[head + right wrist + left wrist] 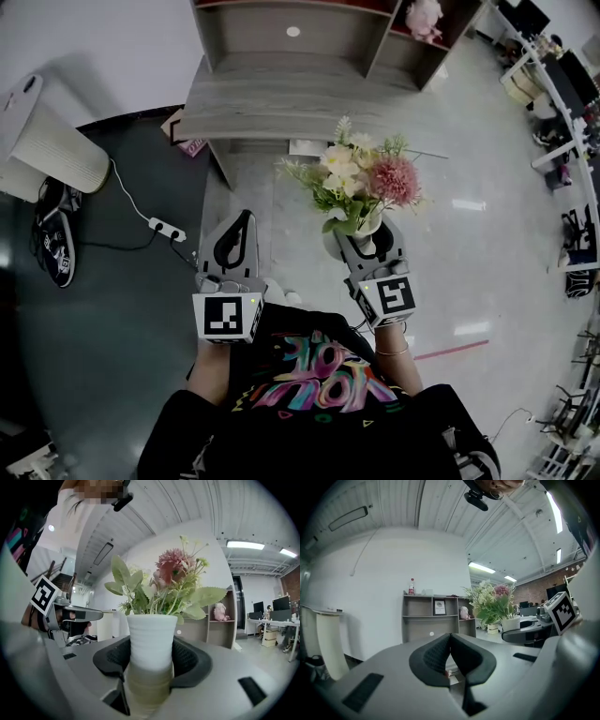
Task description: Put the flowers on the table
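The flowers (364,178) are a pink and cream bunch with green leaves in a white ribbed vase (149,641). My right gripper (367,240) is shut on the vase body, with a black pad pressing on each side, and holds it upright above the floor. The bunch (168,581) rises over the jaws in the right gripper view. My left gripper (240,227) hangs beside it to the left, shut with its pads meeting (450,638) and nothing between them. The grey wooden table (234,111) with its shelf unit stands ahead of both grippers.
A pink plush toy (424,17) sits in the shelf unit. To the left are a white ribbed appliance (54,141), a power strip (167,228) and shoes (54,242) on dark carpet. Office desks (561,82) line the far right.
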Motion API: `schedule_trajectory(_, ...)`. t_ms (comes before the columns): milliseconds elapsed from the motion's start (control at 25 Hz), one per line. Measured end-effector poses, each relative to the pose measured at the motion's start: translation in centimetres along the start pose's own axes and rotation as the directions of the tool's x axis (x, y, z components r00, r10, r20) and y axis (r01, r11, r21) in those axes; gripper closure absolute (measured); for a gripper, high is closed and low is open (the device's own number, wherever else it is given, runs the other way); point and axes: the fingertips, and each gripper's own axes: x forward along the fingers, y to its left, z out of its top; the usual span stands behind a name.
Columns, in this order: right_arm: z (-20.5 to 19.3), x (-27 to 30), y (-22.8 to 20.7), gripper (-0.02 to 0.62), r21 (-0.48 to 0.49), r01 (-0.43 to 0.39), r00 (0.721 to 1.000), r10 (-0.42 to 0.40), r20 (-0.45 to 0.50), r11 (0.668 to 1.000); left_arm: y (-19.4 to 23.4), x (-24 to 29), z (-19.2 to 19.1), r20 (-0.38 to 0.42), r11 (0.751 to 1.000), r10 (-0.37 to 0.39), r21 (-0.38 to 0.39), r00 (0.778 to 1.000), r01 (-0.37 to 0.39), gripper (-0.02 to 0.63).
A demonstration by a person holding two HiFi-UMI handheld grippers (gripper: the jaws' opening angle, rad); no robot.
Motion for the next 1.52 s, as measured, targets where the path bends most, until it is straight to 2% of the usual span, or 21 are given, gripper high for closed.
schedule_trajectory(200,-0.8,-0.5,-0.7,0.334,0.0,-0.02,0.999,0.02,-0.04,1.0,-0.9,-0.2,-0.1,0.0,1.0,0.025,-0.001,1.0,-0.025,0.58)
schedule_trajectory(360,-1.5,1.0,-0.8,0.334,0.008,-0.04,0.999,0.04,-0.007,0.999,-0.3,0.6,-1.2,0.002,0.999,0.039,-0.005,0.999,-0.039,0.581)
schedule_trajectory(560,-0.7,2.0,-2.6,0.334,0.011,-0.059,0.998,0.059,-0.01,0.998,-0.7,2.4,0.0,0.0,0.998,0.057,-0.008,0.998,-0.057,0.58)
schedule_trajectory(760,-0.2,8.2,-2.0,0.333,0.006,-0.064,0.998,0.064,-0.02,0.998,4.3,5.9,0.0,0.0,0.998,0.054,-0.018,0.999,-0.054,0.58)
schedule_trajectory(960,-0.9,14.6,-2.5,0.333,-0.022,-0.05,0.994,0.048,-0.098,0.998,10.0,10.6,0.5,0.0,0.999,0.034,-0.03,0.999,-0.034,0.58)
schedule_trajectory(1080,0.4,19.4,-3.0,0.333,-0.001,-0.013,0.997,0.013,-0.079,1.0,13.7,14.2,0.9,0.0,0.999,0.014,-0.036,1.0,-0.014,0.58)
schedule_trajectory(1240,0.2,24.2,-4.0,0.333,-0.01,0.051,0.986,-0.052,-0.162,0.999,18.0,18.3,1.2,0.01,0.999,-0.023,-0.036,1.0,0.023,0.581)
schedule_trajectory(1320,0.5,24.3,-3.9,0.333,-0.012,0.065,0.986,-0.066,-0.152,0.998,18.4,18.3,1.3,0.013,0.999,-0.034,-0.034,0.999,0.034,0.58)
schedule_trajectory(1440,1.5,24.4,-3.6,0.333,0.001,0.079,0.995,-0.078,-0.062,0.997,18.8,18.1,1.3,0.013,0.998,-0.051,-0.031,0.999,0.051,0.58)
schedule_trajectory(1520,1.2,24.5,-3.6,0.333,-0.004,0.094,0.993,-0.094,-0.066,0.996,19.2,18.3,1.3,0.013,0.997,-0.066,-0.027,0.998,0.066,0.581)
